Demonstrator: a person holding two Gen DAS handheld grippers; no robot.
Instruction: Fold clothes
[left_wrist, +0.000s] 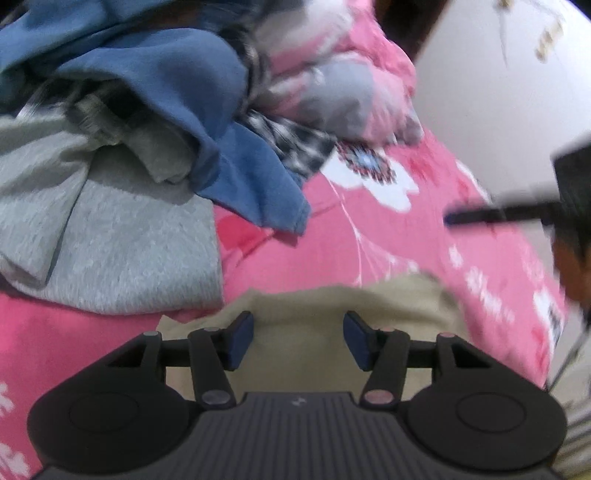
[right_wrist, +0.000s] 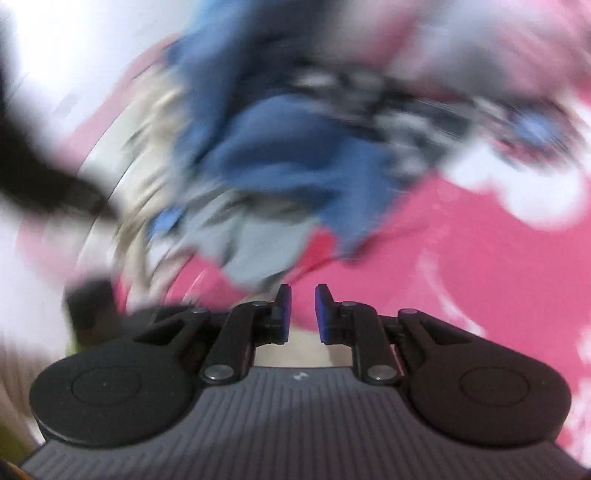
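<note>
A heap of clothes lies on a bed covered by a pink floral bedsheet (left_wrist: 369, 236). Directly under and just ahead of the left claw (left_wrist: 298, 339) lies a beige garment (left_wrist: 332, 306), spread flat; its far edge shows just past the blue pads (left_wrist: 240, 338), and nothing sits between them. The left claw stands wide apart, holding nothing.

Ahead and to the left of that claw lies a grey fleece garment (left_wrist: 122, 258), bunched in folds, its near corner close to the beige garment's left edge. Lying over the grey one's far side is a blue garment (left_wrist: 229, 147), crumpled, with a corner hanging down toward the claw's centre line. Behind the blue one, a black-and-white checked cloth (left_wrist: 295, 147) pokes out, and further ahead and right a pink-and-grey bundle (left_wrist: 332, 85) is piled up. At the far right of the left wrist view, the other black tool reaches in over the sheet.

The right wrist view is heavily motion-blurred. The right claw (right_wrist: 303, 314) shows a narrow gap between its pads, with nothing gripped. Ahead of it, slightly left, lie the blue garment and grey fleece as smears; the pink sheet lies ahead and right. A pale strip shows beneath the fingers; I cannot tell what it is.
</note>
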